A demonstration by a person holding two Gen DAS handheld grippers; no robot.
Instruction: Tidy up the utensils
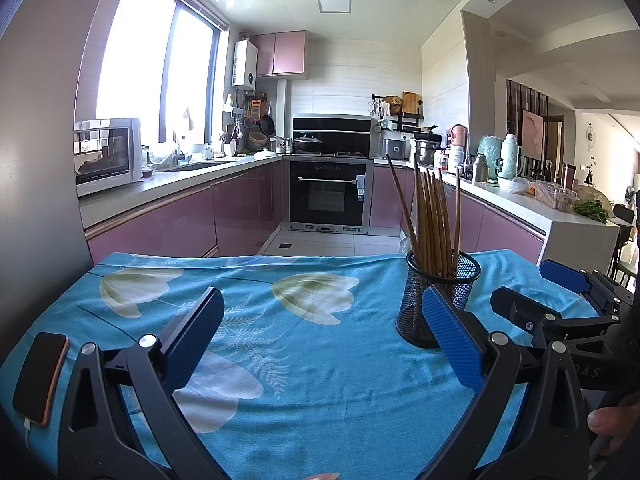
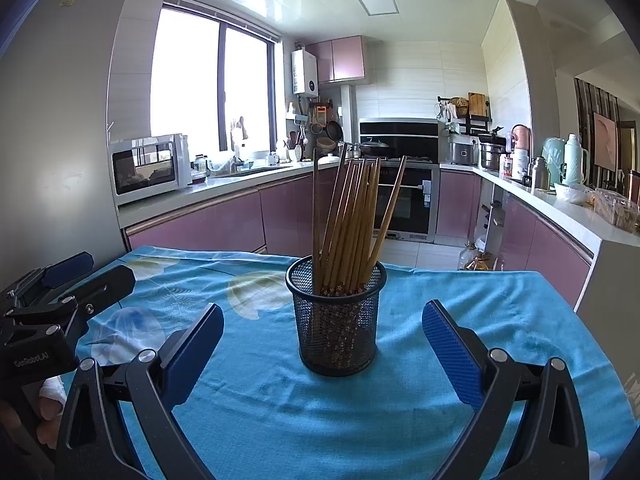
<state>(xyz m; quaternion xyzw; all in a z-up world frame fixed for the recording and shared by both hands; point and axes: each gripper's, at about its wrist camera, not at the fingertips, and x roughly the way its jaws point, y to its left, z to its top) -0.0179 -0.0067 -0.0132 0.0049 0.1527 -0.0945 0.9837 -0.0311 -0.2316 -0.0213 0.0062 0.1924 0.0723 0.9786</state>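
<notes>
Left gripper (image 1: 322, 320) wide open, blue pads spread far apart, nothing between them, hovering low over the blue flowered tablecloth (image 1: 312, 392) in the lower half of the left wrist frame; its right-side finger (image 1: 452, 336) overlaps the mesh cup in the picture, contact cannot be told. Right gripper (image 2: 322, 328) also wide open, empty, fingers either side of the frame's lower middle with the black mesh cup (image 2: 338, 320) standing upright between and beyond them, not touching either pad. Cup holds a bundle of brown wooden chopsticks (image 2: 352, 220), tips up, fanned out, one leaning far to the right of the frame, one near vertical at the left of the bundle. In the left wrist view the same cup (image 1: 438, 300) sits right of centre with chopsticks (image 1: 432, 220) sticking up. Right gripper body shows at the right edge of the left wrist frame (image 1: 560, 300), jaws spread; a thumb (image 1: 606, 420) at lower right. Left gripper body at the left edge of the right wrist frame (image 2: 80, 280), fingers (image 2: 48, 404) of a hand at lower left. Phone (image 1: 40, 378) with cable lies on the cloth at lower left of the left wrist frame. Both grippers point toward the kitchen, held roughly level, side by side
</notes>
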